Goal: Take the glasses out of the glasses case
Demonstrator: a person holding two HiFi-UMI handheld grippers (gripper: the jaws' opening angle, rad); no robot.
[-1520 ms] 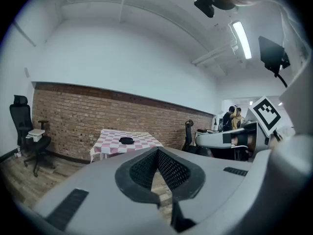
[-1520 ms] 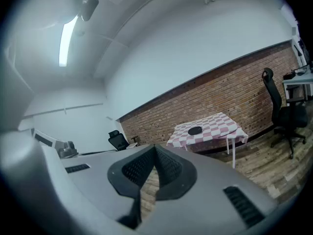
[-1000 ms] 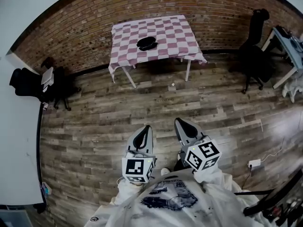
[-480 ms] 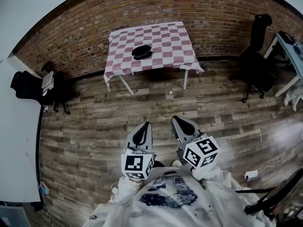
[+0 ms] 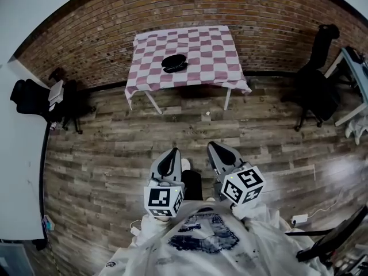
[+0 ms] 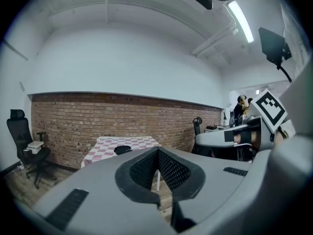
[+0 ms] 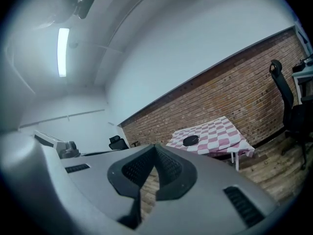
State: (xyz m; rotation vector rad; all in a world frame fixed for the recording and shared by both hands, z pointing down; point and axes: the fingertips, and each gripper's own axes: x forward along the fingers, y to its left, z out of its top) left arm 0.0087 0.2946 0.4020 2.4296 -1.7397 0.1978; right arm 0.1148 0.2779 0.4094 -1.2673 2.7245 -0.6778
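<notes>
Our left gripper (image 5: pixel 171 156) and right gripper (image 5: pixel 215 149), lower centre, are clenched empty; we should approach the bench (image 5: pixel 213 50) squarely, unclenching before reaching the case (image 5: pixel 174 63).

Cloth tablecloth (image 5: pixel 201 50), rough brick wall (image 5: pixel 103 33), and seemingly matt wooden plank floor (image 5: pixel 115 148).

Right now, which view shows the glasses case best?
The head view: the glasses case lies whole, seen from above, on the checked table. Both gripper views show it only as a small dark shape, side-on.
</notes>
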